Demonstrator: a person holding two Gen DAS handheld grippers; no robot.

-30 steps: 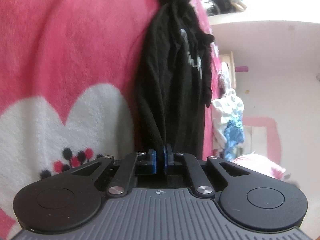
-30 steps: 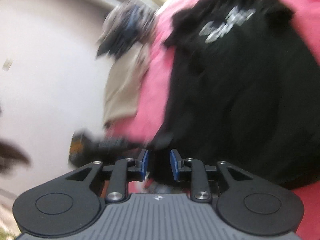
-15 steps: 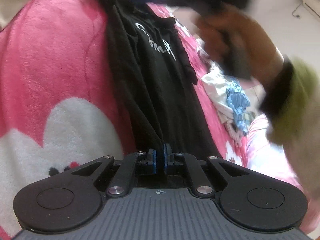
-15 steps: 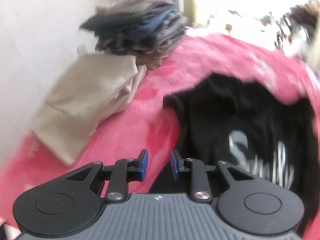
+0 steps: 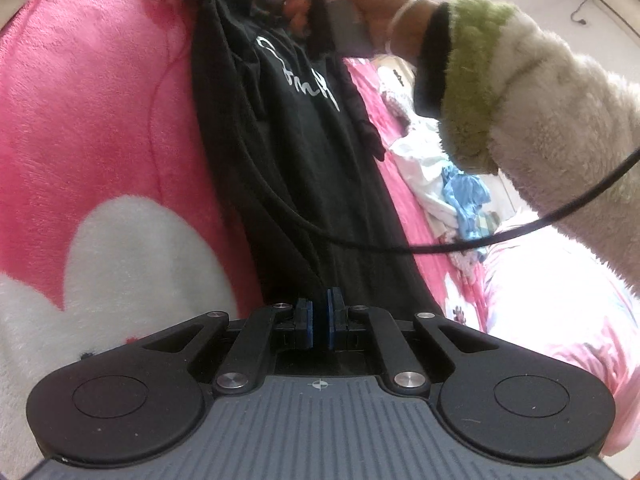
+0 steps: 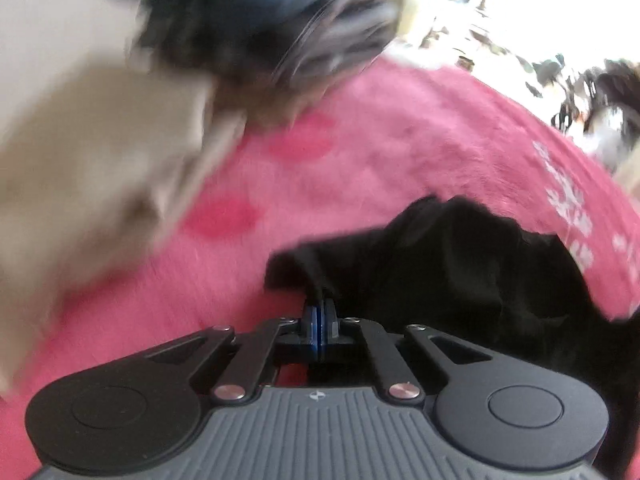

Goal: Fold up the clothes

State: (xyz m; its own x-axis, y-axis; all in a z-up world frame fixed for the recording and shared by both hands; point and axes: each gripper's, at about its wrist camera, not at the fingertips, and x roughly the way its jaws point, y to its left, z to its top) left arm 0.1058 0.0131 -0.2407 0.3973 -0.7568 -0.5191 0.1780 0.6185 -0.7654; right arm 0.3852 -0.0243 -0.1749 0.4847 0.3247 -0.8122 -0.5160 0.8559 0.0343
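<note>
A black T-shirt [image 5: 304, 168] with white script lies stretched lengthwise on a pink fleece blanket [image 5: 92, 92]. My left gripper [image 5: 319, 322] is shut on its near hem. At the shirt's far end, a hand [image 5: 340, 4] in a fluffy cream sleeve with a green cuff holds the other gripper. In the right wrist view my right gripper [image 6: 319, 326] is shut, its blue pads pinching the edge of the black T-shirt [image 6: 460, 264] where a fold of cloth rises between them.
A beige folded garment [image 6: 92, 152] and a dark pile of clothes [image 6: 264, 28] sit on the blanket [image 6: 360, 152] beyond the shirt, blurred. White and blue crumpled clothes [image 5: 452, 192] lie to the right. A black cable [image 5: 460, 244] hangs across the shirt.
My right gripper swung to the shirt's far end and its jaws went from apart to shut on the cloth edge. The hand and sleeve came fully into the left wrist view.
</note>
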